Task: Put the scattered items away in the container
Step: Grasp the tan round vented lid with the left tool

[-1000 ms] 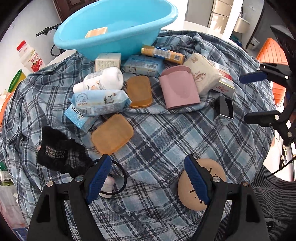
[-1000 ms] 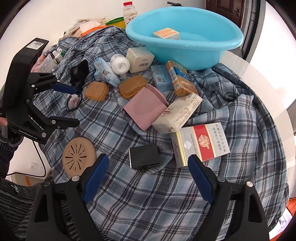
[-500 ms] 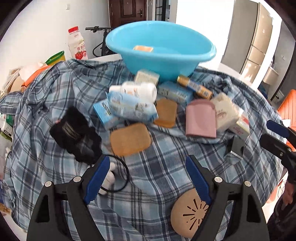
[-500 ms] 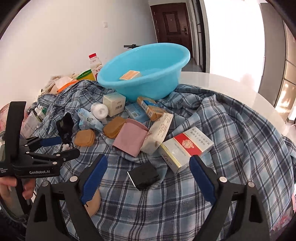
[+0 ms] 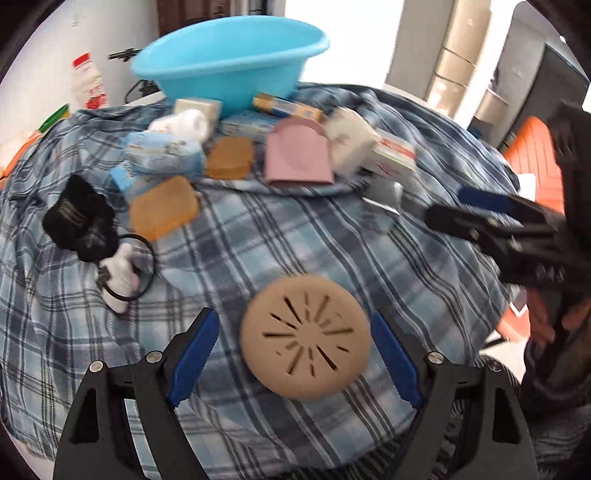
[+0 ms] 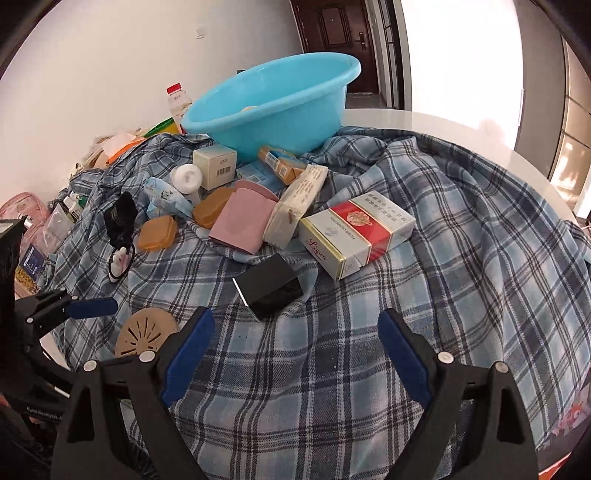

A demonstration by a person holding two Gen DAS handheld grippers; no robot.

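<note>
Many small things lie on a blue plaid cloth (image 6: 424,206) that covers my round white worktop (image 6: 461,129), in a room with white walls and a dark brown door (image 6: 340,33) at the back. The light blue basin (image 6: 280,103) stands at the far edge of the cloth, and one small pale item shows inside it, though I cannot tell what it is. Just in front of the basin the scattered items are crowded together: a white box with a barcode (image 6: 216,166), two amber soap cases (image 6: 157,233), a pink holder (image 6: 242,218) and a black pouch (image 5: 79,218). Half a second ago the tan perforated disc (image 5: 304,338) was low at the right of my left view, half behind one finger; now it lies centred between the blue fingers of my left gripper (image 5: 295,362), which stand wide apart and do not touch it. My right gripper (image 6: 295,354) also has its fingers apart, with nothing between them, and the black block (image 6: 269,286) sits just beyond them. On the red and white cigarette pack (image 6: 356,236) I read "FILTER CIGARETTES". The left view is blurred, so I cannot read any labels there.
</note>
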